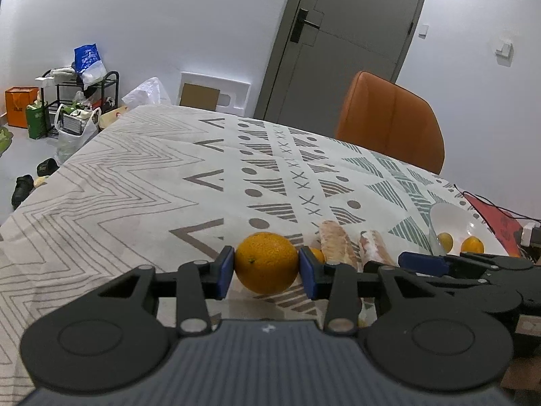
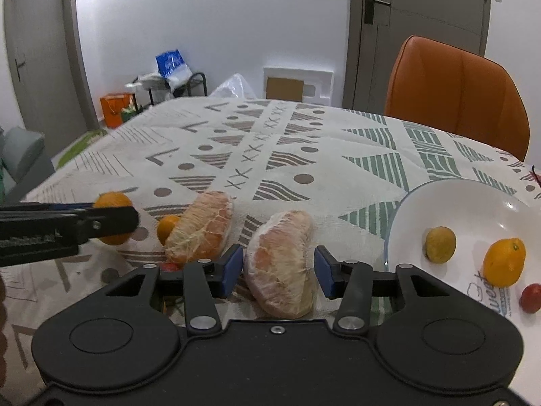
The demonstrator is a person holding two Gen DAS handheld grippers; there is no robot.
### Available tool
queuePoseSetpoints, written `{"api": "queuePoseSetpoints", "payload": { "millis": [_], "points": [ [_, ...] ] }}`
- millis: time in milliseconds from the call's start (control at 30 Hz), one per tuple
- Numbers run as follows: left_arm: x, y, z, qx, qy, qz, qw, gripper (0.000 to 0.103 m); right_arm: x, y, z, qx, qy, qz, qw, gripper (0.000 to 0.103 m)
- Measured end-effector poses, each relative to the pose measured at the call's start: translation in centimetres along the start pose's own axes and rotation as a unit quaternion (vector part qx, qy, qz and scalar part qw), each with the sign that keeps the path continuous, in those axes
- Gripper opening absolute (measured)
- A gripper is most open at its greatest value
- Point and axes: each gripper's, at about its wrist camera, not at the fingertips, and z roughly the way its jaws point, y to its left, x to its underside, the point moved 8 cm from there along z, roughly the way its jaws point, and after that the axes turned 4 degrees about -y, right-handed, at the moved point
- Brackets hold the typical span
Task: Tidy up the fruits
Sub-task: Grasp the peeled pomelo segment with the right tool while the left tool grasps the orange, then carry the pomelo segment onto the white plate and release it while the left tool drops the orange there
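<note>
My left gripper is shut on a round orange just over the patterned tablecloth; from the right wrist view it comes in from the left. Between the blue pads of my right gripper lies a peeled pomelo segment, resting on the cloth with the pads against its sides. A second segment lies to its left, with a small orange behind it and a small red fruit in front. On the right, a white plate holds a yellowish fruit, an orange and a red fruit.
An orange chair stands at the table's far right side. A red mat with black cables lies beyond the plate. The table's left edge drops to a floor with bags, shoes and a rack. A grey door is behind.
</note>
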Motion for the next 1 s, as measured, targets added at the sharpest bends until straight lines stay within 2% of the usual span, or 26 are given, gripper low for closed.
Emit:
{"api": "queuePoseSetpoints", "payload": {
  "millis": [233, 300, 367, 767, 1000],
  "points": [
    [0.2, 0.7, -0.1, -0.001, 0.002, -0.006, 1.0, 0.04, 0.1, 0.3, 0.5, 0.007, 0.013, -0.011, 1.0, 0.052],
    [0.2, 0.8, -0.3, -0.003, 0.0, -0.006, 1.0, 0.04, 0.0, 0.1, 0.4, 0.01, 0.01, -0.003, 1.0, 0.048],
    [0.1, 0.9, -0.6, -0.004, -0.003, -0.006, 1.0, 0.04, -0.1, -0.1, 0.2, 0.008, 0.005, -0.001, 1.0, 0.037],
    [0.3, -0.1, -1.8, -0.007, -0.009, 0.003, 0.9999, 0.04, 1.2, 1.1, -2.3, -0.038, -0.003, 0.01, 0.999, 0.037],
    [0.4, -1.4, -2.6, 0.0, -0.016, 0.015, 0.9998, 0.04, 0.8, 0.4, -4.3, -0.041, -0.029, 0.03, 0.998, 0.037]
  ]
}}
